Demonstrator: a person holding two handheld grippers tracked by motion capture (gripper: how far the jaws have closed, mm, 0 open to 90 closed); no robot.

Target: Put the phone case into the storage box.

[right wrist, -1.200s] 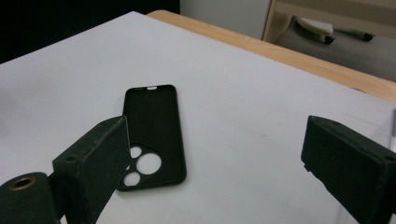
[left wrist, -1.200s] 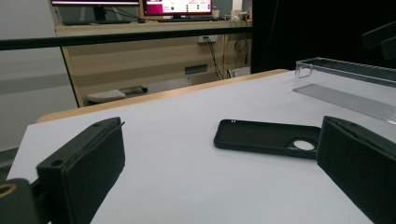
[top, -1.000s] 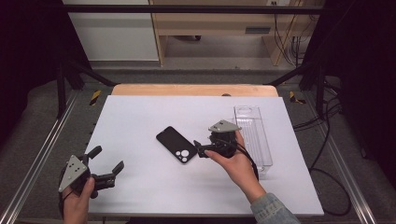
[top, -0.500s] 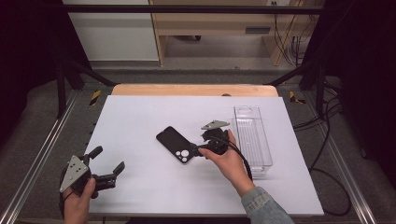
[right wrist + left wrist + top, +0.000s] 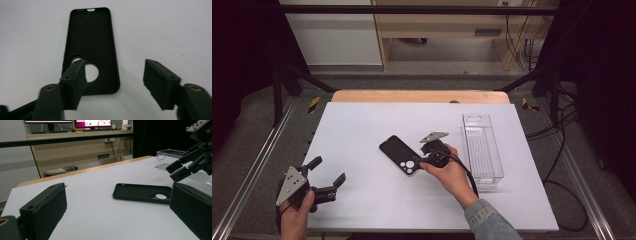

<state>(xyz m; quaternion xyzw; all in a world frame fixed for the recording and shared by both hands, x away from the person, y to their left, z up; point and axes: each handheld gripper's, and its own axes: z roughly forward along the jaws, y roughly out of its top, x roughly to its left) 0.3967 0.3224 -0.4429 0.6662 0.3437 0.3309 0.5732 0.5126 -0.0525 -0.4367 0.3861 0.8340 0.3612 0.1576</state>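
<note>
Black phone case (image 5: 401, 155) lies inside-up mid-table, left of clear bin (image 5: 482, 148); right gripper (image 5: 113, 75) has been closing, jaws straddling its camera-hole end, not yet pinching; seat both pads on the rim first; left gripper (image 5: 328, 176) idles open, empty.

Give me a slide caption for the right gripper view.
Right gripper, jaws closing, straddles the camera-hole end of a black phone case on the white table.

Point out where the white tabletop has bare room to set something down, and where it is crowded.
Free: the wide stretch between the left gripper and the phone case, and the far strip of the table behind the case. Crowded: right of centre, where the right gripper stands over the case's camera-hole end, close beside the clear bin.
</note>
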